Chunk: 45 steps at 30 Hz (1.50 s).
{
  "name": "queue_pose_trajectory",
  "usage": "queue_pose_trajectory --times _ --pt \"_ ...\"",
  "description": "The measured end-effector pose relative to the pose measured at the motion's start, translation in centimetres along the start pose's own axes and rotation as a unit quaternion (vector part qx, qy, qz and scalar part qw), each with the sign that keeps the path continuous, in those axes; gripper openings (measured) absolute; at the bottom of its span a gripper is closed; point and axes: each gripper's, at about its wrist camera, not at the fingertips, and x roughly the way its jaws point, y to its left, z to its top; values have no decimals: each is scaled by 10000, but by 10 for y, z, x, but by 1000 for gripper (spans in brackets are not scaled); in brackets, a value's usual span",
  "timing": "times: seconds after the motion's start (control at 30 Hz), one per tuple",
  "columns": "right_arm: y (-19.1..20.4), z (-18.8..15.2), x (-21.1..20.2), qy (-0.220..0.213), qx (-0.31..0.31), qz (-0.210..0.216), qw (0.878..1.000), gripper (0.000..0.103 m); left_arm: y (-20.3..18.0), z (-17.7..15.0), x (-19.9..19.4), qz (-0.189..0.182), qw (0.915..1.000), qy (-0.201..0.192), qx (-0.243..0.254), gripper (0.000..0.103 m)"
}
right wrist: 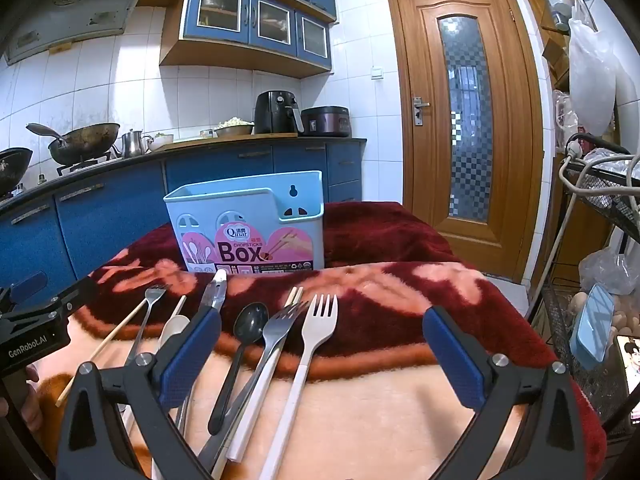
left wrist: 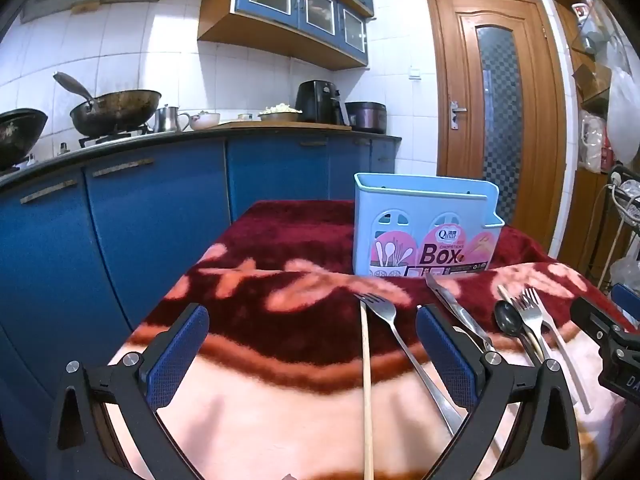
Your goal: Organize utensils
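Observation:
A light blue chopsticks box (left wrist: 424, 226) stands upright on the red and pink blanket (left wrist: 280, 400); it also shows in the right wrist view (right wrist: 248, 226). My left gripper (left wrist: 312, 352) is open and empty above a wooden chopstick (left wrist: 366, 380) and a steel fork (left wrist: 400, 344). My right gripper (right wrist: 322, 356) is open and empty above a black spoon (right wrist: 244, 336), a steel fork (right wrist: 276, 332) and a white fork (right wrist: 316, 328). Metal tongs (right wrist: 214, 290), a white spoon (right wrist: 172, 330), another fork (right wrist: 146, 312) and a chopstick (right wrist: 120, 326) lie to its left.
Blue kitchen cabinets (left wrist: 140, 216) with woks on the stove (left wrist: 116, 110) stand left of the table. A wooden door (right wrist: 464, 120) is behind. A wire rack (right wrist: 600, 208) with bags and a phone (right wrist: 630, 372) stands at the right edge.

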Motion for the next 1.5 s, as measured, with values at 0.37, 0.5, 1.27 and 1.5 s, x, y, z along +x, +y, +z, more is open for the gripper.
queue_pose_trajectory --times 0.37,0.5,1.27,1.5 --pt "1 0 1 0 -6 -2 10000 103 -4 -1 3 13 10000 -37 17 103" --pt "1 -1 1 -2 -8 -3 10000 103 -4 0 2 8 10000 -35 17 103" --pt "2 -1 0 -12 -21 -8 10000 103 1 5 0 28 10000 -59 5 103" --pt "2 -1 0 -13 -25 -9 10000 103 2 5 0 32 10000 -64 9 103"
